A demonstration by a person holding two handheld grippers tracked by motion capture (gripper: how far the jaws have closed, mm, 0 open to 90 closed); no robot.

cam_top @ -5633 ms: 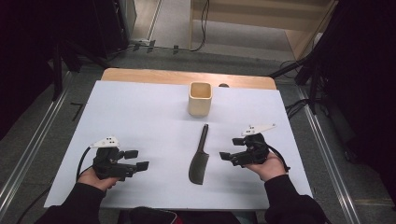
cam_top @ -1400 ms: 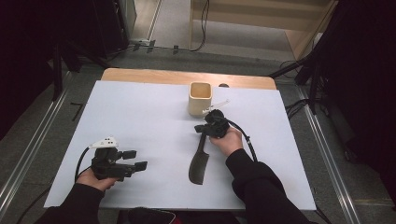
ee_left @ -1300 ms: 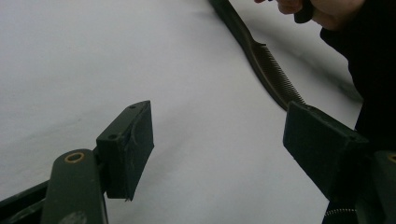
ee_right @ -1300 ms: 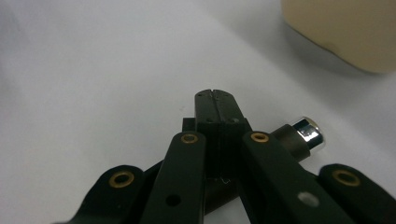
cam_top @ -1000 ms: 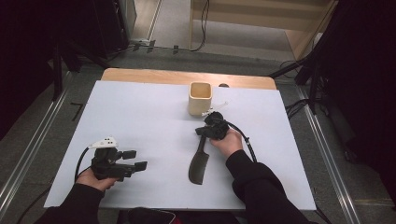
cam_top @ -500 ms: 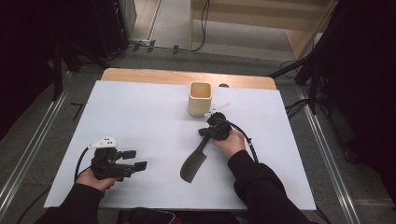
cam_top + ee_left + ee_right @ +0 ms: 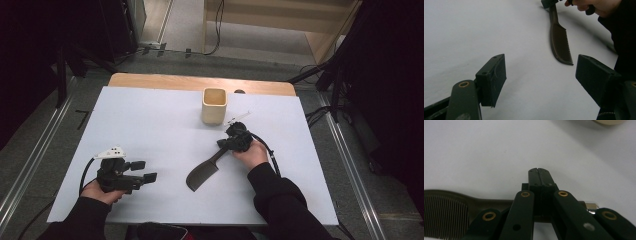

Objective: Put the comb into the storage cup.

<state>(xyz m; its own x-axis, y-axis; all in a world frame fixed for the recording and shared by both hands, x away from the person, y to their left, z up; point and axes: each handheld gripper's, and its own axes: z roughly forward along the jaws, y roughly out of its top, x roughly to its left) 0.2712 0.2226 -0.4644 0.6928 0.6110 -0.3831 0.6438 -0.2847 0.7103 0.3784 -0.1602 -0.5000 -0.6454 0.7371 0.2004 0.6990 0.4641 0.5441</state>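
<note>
White sheeting covers the table (image 7: 150, 115), and the high view shows a dark comb (image 7: 202, 172) lying on it near the middle, slanted, with its toothed end toward the person and its handle end up at the right gripper (image 7: 226, 144). The right hand (image 7: 252, 152) holds that gripper over the handle, and its jaws are clamped on the comb handle. A cream square cup (image 7: 214, 105) stands upright just beyond this gripper, apart from it. The left gripper (image 7: 145, 171) rests low at the near left of the sheet in the left hand (image 7: 97, 190), well apart from the comb, with its jaws spread and nothing between them. In the left gripper view, the two black pads (image 7: 492, 78) stand wide apart over bare white sheet, and the comb (image 7: 560, 42) lies farther off between them, teeth facing the right of that view, its handle running up to the other gripper beside the person's hand (image 7: 596, 5). In the right gripper view, the jaws meet tip to tip, fully clenched, and the comb (image 7: 449, 212) crosses beneath them from the left, its fine teeth visible at lower left and a metal tip of the handle (image 7: 591, 206) emerging at the right. The rim of the cup (image 7: 609, 122) shows at the top edge.
</note>
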